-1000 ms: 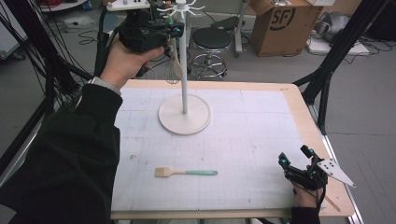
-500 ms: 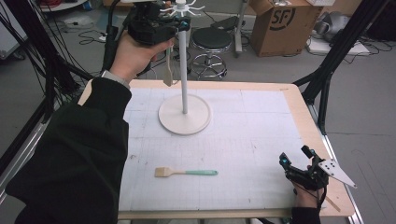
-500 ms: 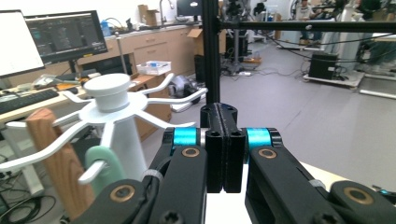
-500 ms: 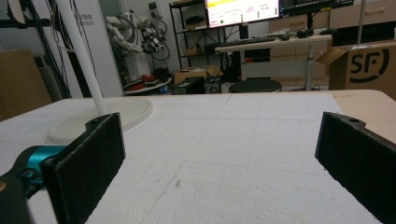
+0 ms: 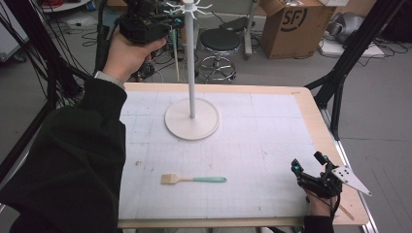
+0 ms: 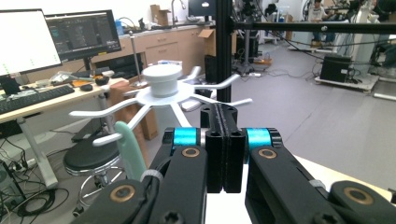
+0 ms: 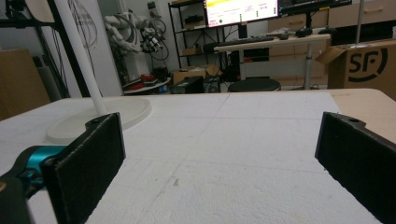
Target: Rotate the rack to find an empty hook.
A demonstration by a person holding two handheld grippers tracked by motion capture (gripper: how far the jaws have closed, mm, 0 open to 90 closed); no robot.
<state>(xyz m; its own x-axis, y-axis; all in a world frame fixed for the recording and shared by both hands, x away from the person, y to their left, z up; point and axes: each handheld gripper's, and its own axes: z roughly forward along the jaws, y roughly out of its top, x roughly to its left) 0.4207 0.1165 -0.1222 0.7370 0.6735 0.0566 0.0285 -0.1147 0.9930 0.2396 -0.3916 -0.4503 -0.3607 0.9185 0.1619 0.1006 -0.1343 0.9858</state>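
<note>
While the left gripper (image 6: 223, 109) is held shut and empty beside the rack (image 6: 161, 88), the mint-handled utensil (image 6: 129, 150) hanging at a hook (image 6: 108, 138) (barely seated, it seems) could be knocked off. The right gripper (image 5: 303, 174) is kept open at the table edge.

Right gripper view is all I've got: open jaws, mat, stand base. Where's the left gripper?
Observer: The left gripper is up beside the stand's hook crown, jaws shut.
Operator: Holding anything?
Observer: Nothing between the jaws. A mint-handled utensil hangs from one hook.
Operator: Anything on the mat nearer you?
Observer: A mint-handled brush lies flat in front of the stand base.
</note>
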